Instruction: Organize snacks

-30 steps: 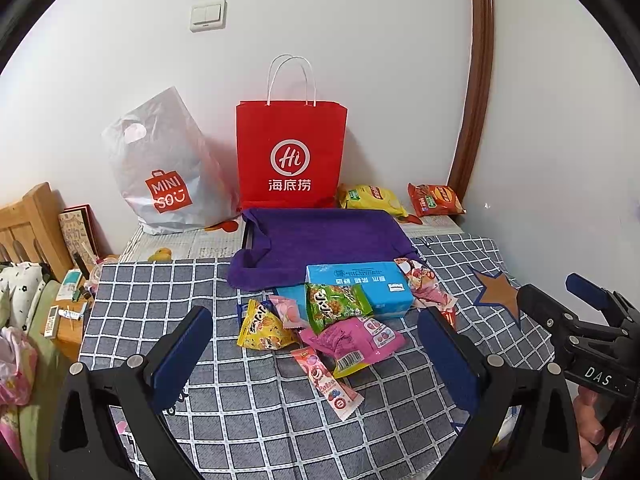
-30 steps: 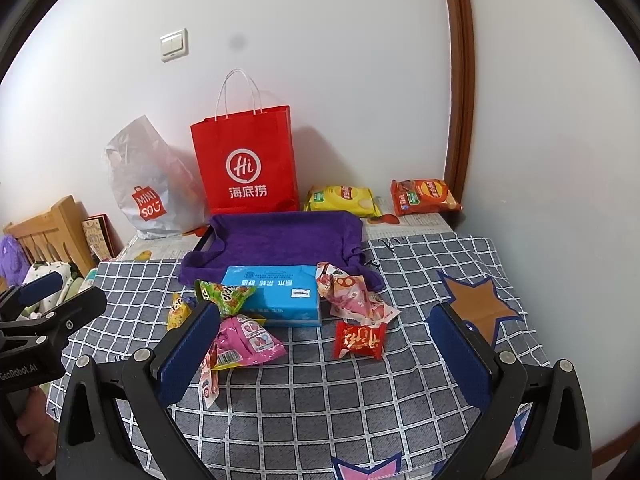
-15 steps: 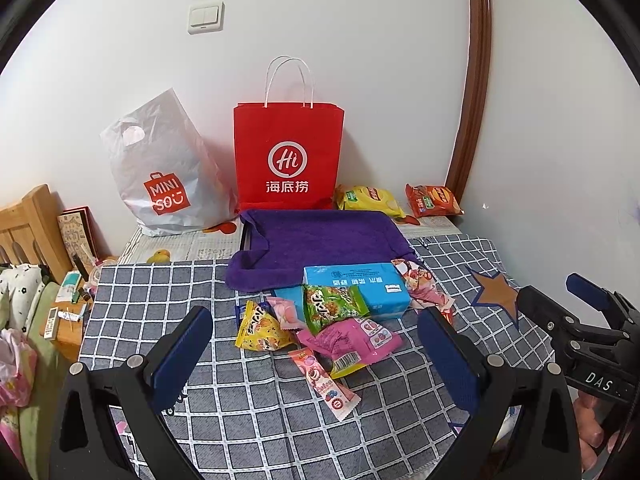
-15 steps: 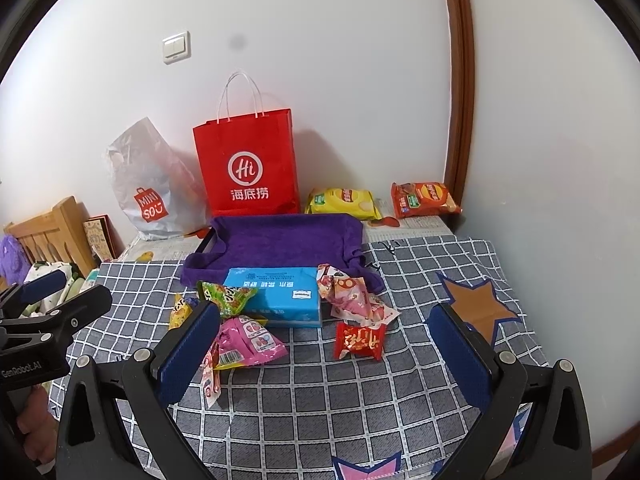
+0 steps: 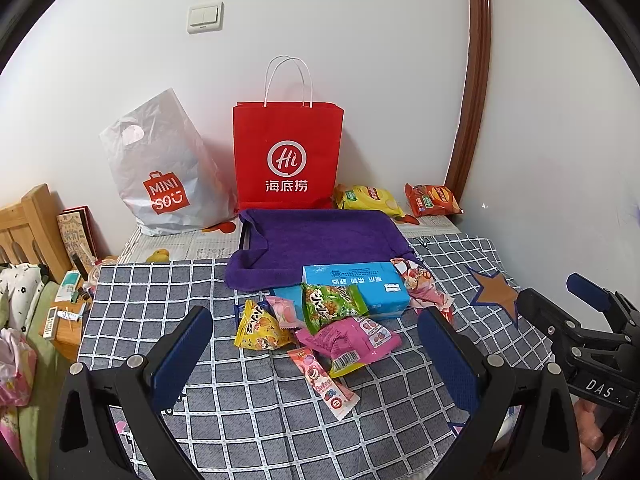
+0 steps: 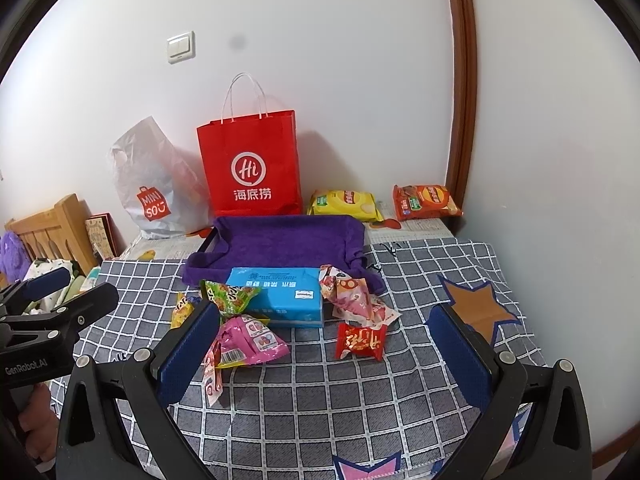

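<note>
A pile of snacks lies on the grey checked cloth (image 5: pixel 248 412): a blue box (image 5: pixel 356 288), a green packet (image 5: pixel 330 306), a pink packet (image 5: pixel 352 338), a yellow packet (image 5: pixel 258 326), a long pink stick pack (image 5: pixel 322 380) and a red-white wrapper (image 5: pixel 420 286). A small red packet (image 6: pixel 360 340) lies in front of the blue box (image 6: pixel 280 300) in the right wrist view. Behind the pile is a tray lined with a purple towel (image 5: pixel 320 240). My left gripper (image 5: pixel 316 354) is open and empty, near the pile's front. My right gripper (image 6: pixel 324 356) is open and empty, close behind the red packet.
A red paper bag (image 5: pixel 288 156) and a white MINISO bag (image 5: pixel 160 172) stand against the wall. Yellow (image 5: pixel 366 198) and orange (image 5: pixel 432 200) chip bags lie at the back right. A wooden bed frame (image 5: pixel 28 228) and clutter are at the left. A wall closes the right side.
Both views have shifted slightly up and back; the pile sits a little lower in the frames. Both grippers stay open and nothing on the cloth has moved.
</note>
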